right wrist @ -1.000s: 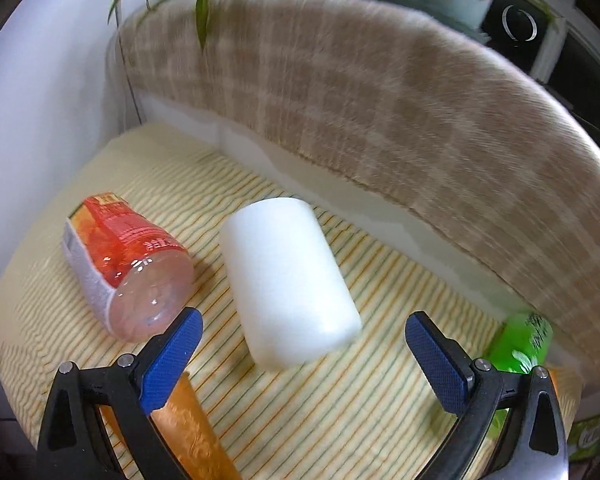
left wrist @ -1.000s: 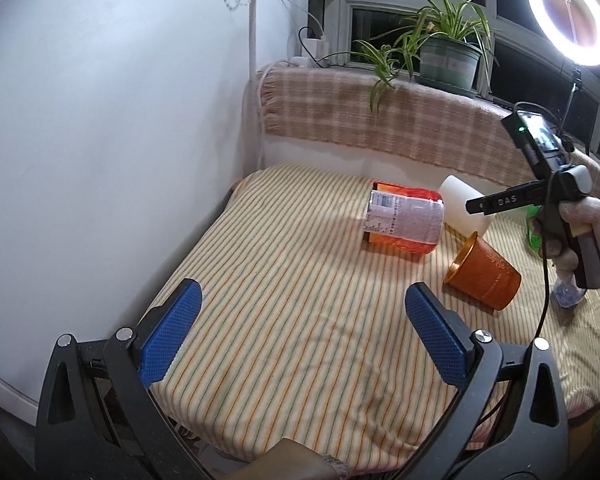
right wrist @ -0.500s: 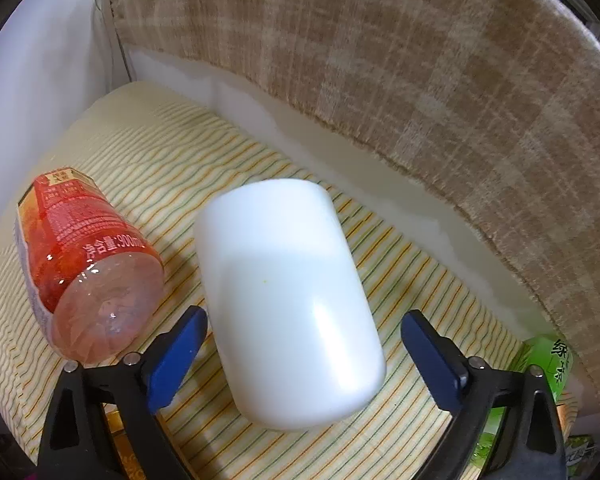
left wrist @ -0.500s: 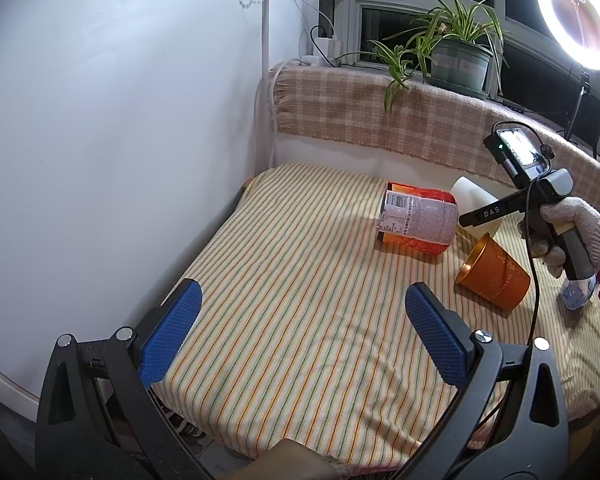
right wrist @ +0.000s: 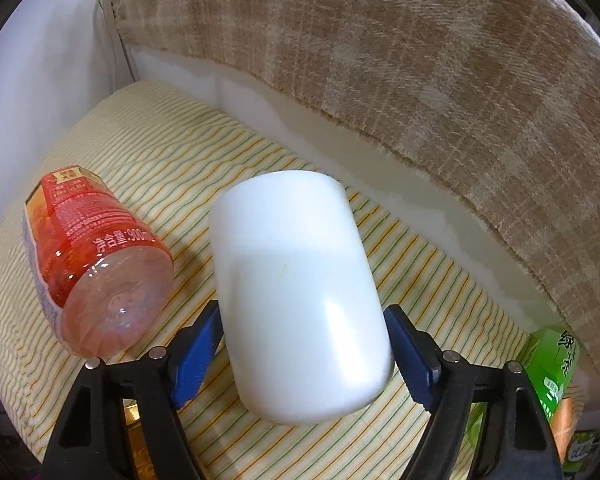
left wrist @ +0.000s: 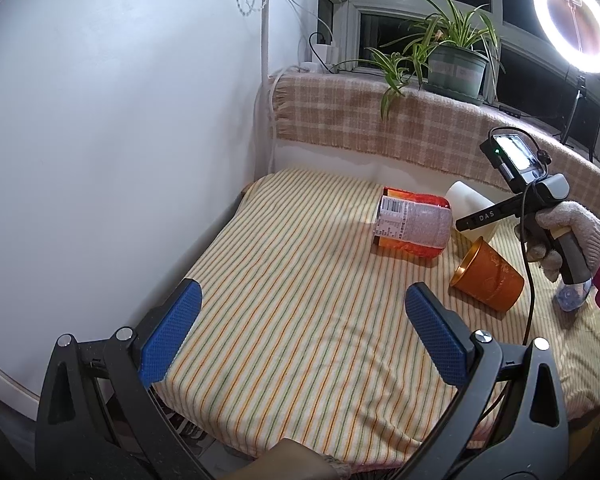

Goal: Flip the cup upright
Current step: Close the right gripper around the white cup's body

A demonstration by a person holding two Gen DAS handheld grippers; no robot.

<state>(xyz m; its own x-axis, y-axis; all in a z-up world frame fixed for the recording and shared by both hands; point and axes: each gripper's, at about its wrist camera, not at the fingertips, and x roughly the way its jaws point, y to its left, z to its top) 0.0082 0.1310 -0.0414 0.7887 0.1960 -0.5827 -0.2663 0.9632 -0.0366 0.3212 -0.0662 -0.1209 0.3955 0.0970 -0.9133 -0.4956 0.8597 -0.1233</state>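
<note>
Hovering low over the near edge of the striped cloth (left wrist: 300,320), the left claw (left wrist: 300,332) stands wide apart, its blue pads (left wrist: 168,336) holding nothing. Along the left side runs a white wall (left wrist: 100,120). Farther back on the cloth an orange-labelled bottle (left wrist: 414,222) lies on its side, its clear base turned toward the right claw's camera. Just right of the bottle lies the white cup (right wrist: 300,272), tipped over on its side on the striped cloth, one rounded end nearest the right wrist camera and the other pointing toward the back ledge; which end is the mouth cannot be told.

The right claw (right wrist: 302,344), gripped by a gloved hand (left wrist: 560,232), has its two blue pads (right wrist: 198,344) set on either side of the white cup near its closer end. The pads sit right at the cup's walls, and the pictures do not settle whether they press it or merely flank it.

In front of the white cup, seen from the left wrist, an orange tumbler (left wrist: 488,276) also lies on its side, its open gold rim facing left. A green bottle (right wrist: 556,364) lies at the far right. Behind everything, a plaid blanket (right wrist: 380,60) drapes the ledge, where a potted plant (left wrist: 452,60) stands beneath a glowing ring light (left wrist: 572,20).
</note>
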